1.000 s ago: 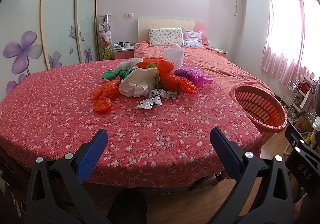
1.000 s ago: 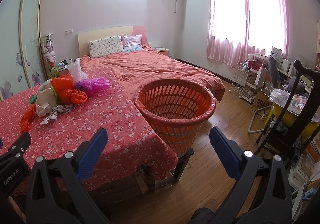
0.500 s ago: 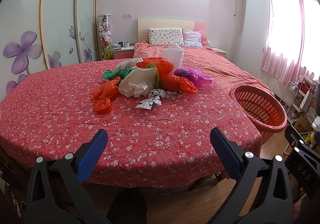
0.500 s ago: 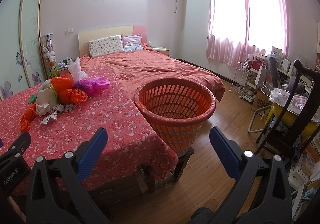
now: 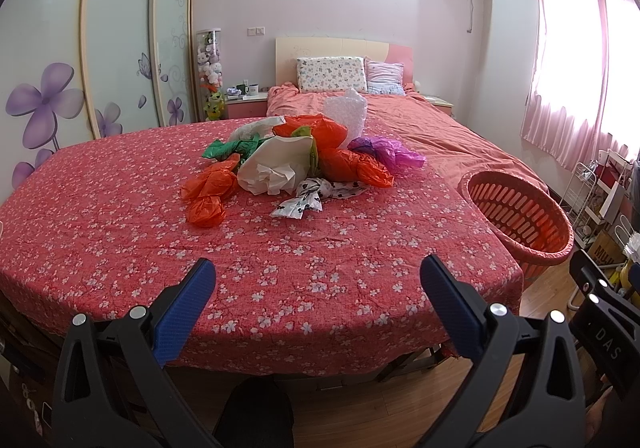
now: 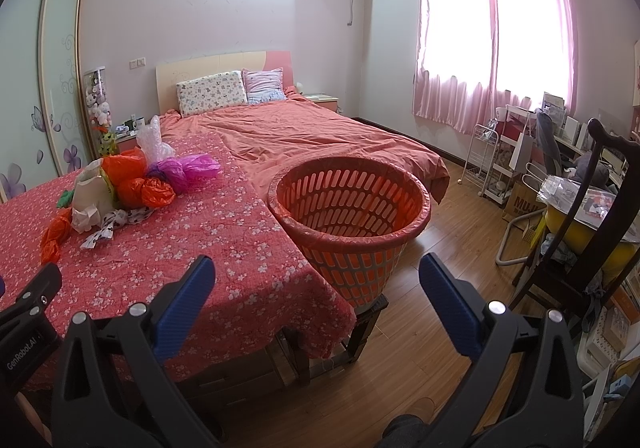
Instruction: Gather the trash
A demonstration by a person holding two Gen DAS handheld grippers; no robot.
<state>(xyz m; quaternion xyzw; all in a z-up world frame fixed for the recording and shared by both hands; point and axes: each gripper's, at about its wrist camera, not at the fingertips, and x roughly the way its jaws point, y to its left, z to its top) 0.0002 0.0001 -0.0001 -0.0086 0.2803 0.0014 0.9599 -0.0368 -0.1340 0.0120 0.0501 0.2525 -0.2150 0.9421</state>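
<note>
A pile of crumpled trash [image 5: 296,159] lies in the middle of a table with a red flowered cloth [image 5: 120,215]: orange, white, green and purple bags and a spotted scrap. It also shows in the right wrist view [image 6: 120,183]. An empty orange slatted basket [image 6: 352,207] stands on a stool at the table's right edge, also in the left wrist view [image 5: 520,215]. My left gripper [image 5: 318,288] is open and empty at the table's near edge, well short of the pile. My right gripper [image 6: 318,288] is open and empty, in front of the basket.
A bed [image 6: 304,135] with a pink cover lies behind the table. A dark wooden chair [image 6: 580,248], a white rack [image 6: 500,159] and clutter stand at the right on the wooden floor. Wardrobe doors [image 5: 120,47] line the left wall.
</note>
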